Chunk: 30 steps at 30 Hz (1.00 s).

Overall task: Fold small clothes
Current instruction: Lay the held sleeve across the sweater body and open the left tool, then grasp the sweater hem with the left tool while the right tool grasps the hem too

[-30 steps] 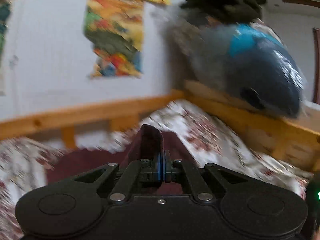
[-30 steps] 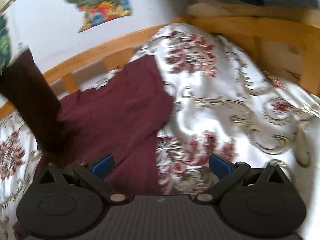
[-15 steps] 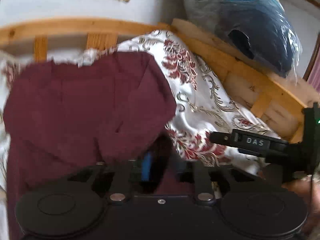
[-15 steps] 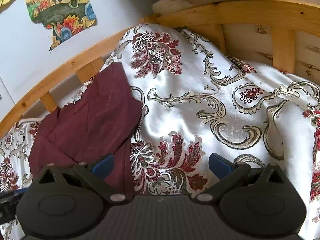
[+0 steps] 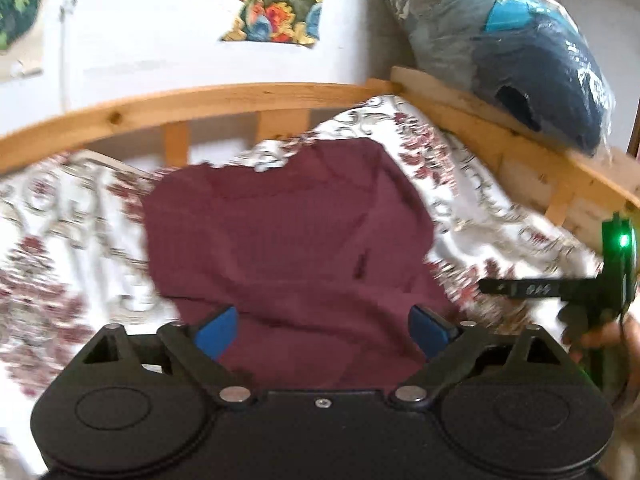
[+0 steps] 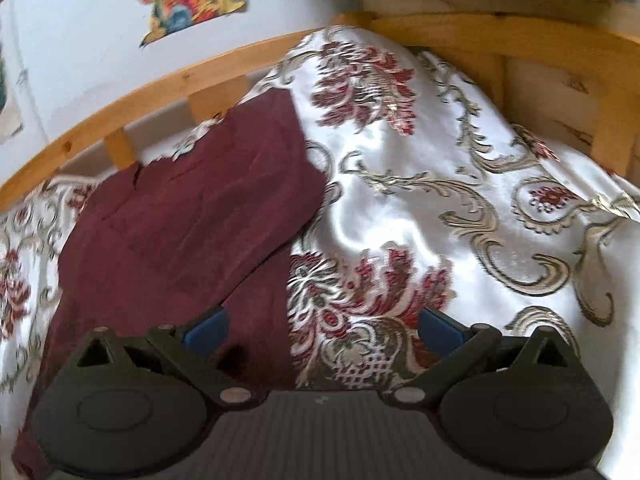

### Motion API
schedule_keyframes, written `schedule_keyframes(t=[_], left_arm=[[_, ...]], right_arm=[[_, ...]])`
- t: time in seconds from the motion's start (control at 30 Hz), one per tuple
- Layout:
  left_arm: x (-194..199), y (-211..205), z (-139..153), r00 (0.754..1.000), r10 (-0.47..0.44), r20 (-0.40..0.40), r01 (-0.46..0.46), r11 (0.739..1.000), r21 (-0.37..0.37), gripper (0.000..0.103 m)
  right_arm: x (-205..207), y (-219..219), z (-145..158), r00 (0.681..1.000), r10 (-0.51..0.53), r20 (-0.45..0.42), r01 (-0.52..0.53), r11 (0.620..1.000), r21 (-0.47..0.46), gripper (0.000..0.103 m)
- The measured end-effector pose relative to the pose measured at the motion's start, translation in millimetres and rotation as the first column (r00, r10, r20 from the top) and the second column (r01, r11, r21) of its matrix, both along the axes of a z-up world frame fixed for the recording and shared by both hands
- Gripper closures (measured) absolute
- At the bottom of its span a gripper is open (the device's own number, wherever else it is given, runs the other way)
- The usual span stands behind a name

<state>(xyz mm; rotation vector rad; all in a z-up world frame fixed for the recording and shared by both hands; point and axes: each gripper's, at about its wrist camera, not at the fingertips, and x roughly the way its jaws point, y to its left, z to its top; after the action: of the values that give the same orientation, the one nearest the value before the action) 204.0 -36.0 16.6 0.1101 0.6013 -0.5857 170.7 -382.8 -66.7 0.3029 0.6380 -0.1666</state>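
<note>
A: While both cams look down at the bed, where's the garment?
B: Dark maroon knit garment (image 5: 292, 240) lies on the white satin bedspread with red floral print (image 6: 420, 200), partly folded over itself, near the curved pine bed rail (image 5: 224, 98).
A: Left gripper (image 5: 324, 326)?
B: Blue pads spread wide, over the garment's near edge, holding nothing.
A: Right gripper (image 6: 322, 328)?
B: Also spread, empty, straddling the garment's right edge and the bedspread.
</note>
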Motion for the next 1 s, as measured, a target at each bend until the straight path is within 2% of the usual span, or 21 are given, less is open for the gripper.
schedule_keyframes(t=[0.17,0.3,0.43,0.53,0.63,0.67,0.73,0.8,0.83,0.9,0.93,1.0], left_arm=[[-13.0,37.6,-3.4,0.998,-0.061,-0.002,0.061,0.991,0.122,0.003],[-30.9,45.5,-22.2,0.986,-0.167,-0.027,0.169,0.964,0.205,0.003],[-53.9,33.2,-46.7,0.957,-0.288,-0.016,0.279,0.907,0.315,0.003],[-66.2,17.7,-68.2,0.932,-0.361,-0.029,0.341,0.848,0.406,0.003],[-68.2,2.7,-91.1,0.930,-0.366,-0.029,0.323,0.778,0.538,0.009],[-66.2,-0.1,-97.2,0.934,-0.356,-0.033,0.310,0.761,0.570,0.011],[-61.4,-0.6,-105.2,0.943,-0.331,-0.039,0.287,0.747,0.599,0.015],[-57.3,1.9,-108.3,0.951,-0.307,-0.045,0.270,0.748,0.606,0.021],[-55.1,4.0,-108.4,0.954,-0.296,-0.046,0.263,0.752,0.605,0.022],[-51.9,6.8,-107.7,0.957,-0.285,-0.049,0.257,0.761,0.595,0.023],[-51.2,7.2,-107.6,0.957,-0.284,-0.052,0.259,0.763,0.593,0.024],[-52.3,5.1,-108.9,0.955,-0.290,-0.057,0.265,0.756,0.599,0.029]], right_arm=[[-6.1,20.4,4.9,0.994,0.103,-0.024,-0.104,0.993,-0.049,0.000],[-17.1,36.8,17.4,0.978,0.196,-0.075,-0.203,0.974,-0.098,0.000],[-34.7,52.4,26.8,0.936,0.305,-0.175,-0.336,0.923,-0.186,0.000],[-51.5,67.2,30.0,0.903,0.346,-0.256,-0.418,0.845,-0.333,0.000],[-63.8,78.8,26.9,0.871,0.368,-0.325,-0.483,0.761,-0.433,0.000],[-66.1,81.8,24.6,0.860,0.375,-0.345,-0.501,0.744,-0.442,0.004],[-69.8,87.3,18.9,0.834,0.397,-0.383,-0.543,0.716,-0.439,0.015],[-68.5,89.0,12.5,0.821,0.403,-0.405,-0.560,0.707,-0.432,0.027],[-66.6,89.6,9.6,0.817,0.406,-0.411,-0.565,0.706,-0.427,0.029],[-62.3,92.5,2.5,0.796,0.425,-0.431,-0.591,0.700,-0.401,0.047],[-59.5,94.1,-1.4,0.785,0.432,-0.444,-0.604,0.693,-0.394,0.051],[-54.2,97.2,-7.5,0.771,0.441,-0.460,-0.621,0.683,-0.384,0.069]])
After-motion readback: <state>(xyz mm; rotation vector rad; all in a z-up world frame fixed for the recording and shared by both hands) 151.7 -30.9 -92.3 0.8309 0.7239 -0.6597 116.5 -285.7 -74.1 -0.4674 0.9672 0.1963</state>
